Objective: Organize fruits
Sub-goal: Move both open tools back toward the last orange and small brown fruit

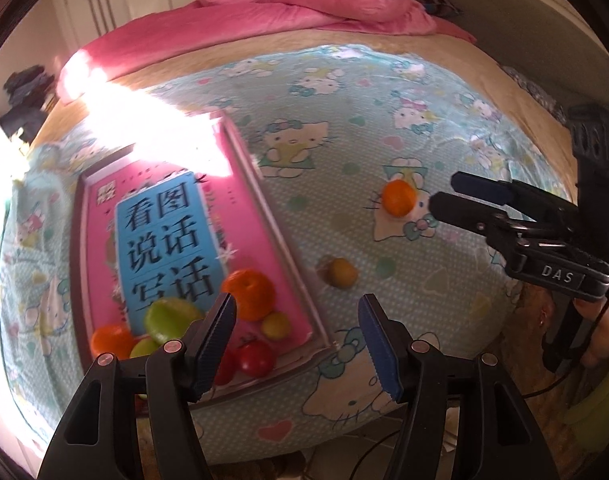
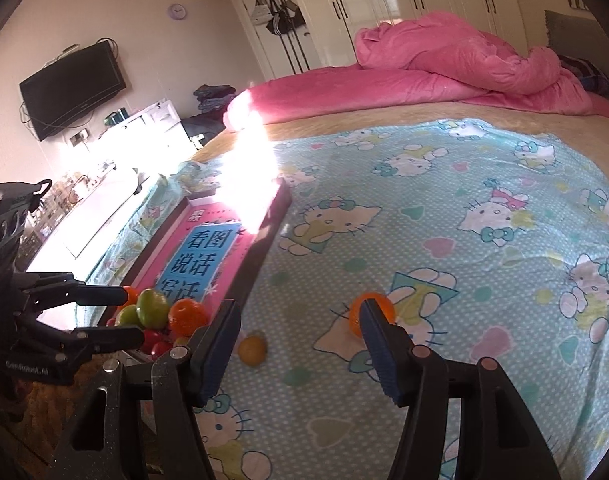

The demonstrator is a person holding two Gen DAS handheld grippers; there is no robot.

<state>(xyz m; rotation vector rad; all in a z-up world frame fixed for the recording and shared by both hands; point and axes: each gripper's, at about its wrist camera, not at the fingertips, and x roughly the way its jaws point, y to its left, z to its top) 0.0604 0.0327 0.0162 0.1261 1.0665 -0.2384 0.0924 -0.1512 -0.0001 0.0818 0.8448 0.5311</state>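
Fruits (image 1: 248, 294) piled in pink-lined tray (image 1: 280, 216)

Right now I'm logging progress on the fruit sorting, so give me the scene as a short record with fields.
surface: bed with cartoon-cat sheet
container: shallow box lid with pink and blue printed lining
fruit in box: oranges, green fruits, red tomatoes, clustered at the near end
fruit loose on sheet: one orange, one small yellow-brown fruit
left gripper: open, empty, near the box corner
right gripper: open, empty, close to the loose orange
background: pink duvet, wall TV
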